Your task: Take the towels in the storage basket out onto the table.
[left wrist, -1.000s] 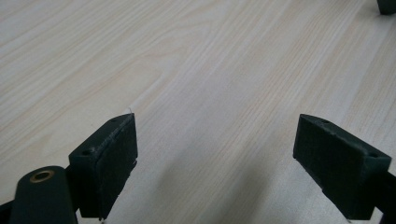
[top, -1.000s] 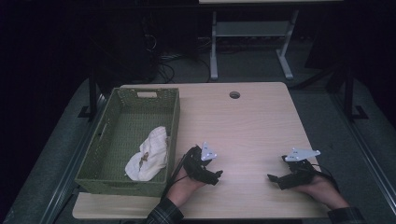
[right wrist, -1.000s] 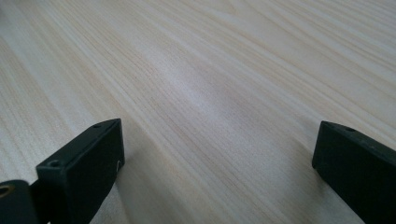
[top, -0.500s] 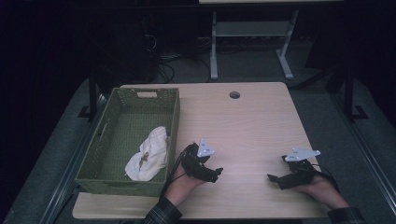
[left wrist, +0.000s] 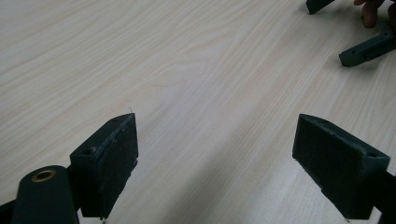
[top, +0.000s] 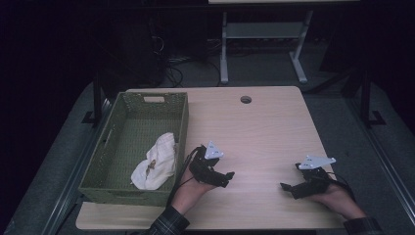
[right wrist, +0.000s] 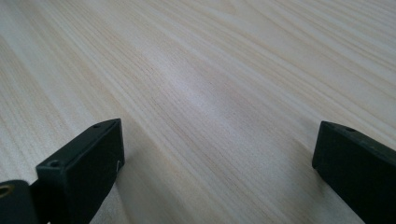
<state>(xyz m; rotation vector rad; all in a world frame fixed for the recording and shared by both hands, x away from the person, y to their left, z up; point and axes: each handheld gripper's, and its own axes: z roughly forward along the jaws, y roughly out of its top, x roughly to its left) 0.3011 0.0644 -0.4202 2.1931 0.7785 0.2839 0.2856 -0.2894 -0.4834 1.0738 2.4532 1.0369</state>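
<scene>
Presently, both grippers are rested low on the table [top: 274, 127], jaws spread wide and empty: left gripper [top: 226, 177] lower centre, right gripper [top: 288, 188] lower right; the white cloth [top: 155, 161] is crumpled in the green woven basket [top: 182, 122] at left, against its near right wall; judged light, soft, limp; best pinched at a raised fold; basket rim to be cleared; open tabletop remains right of it.
</scene>
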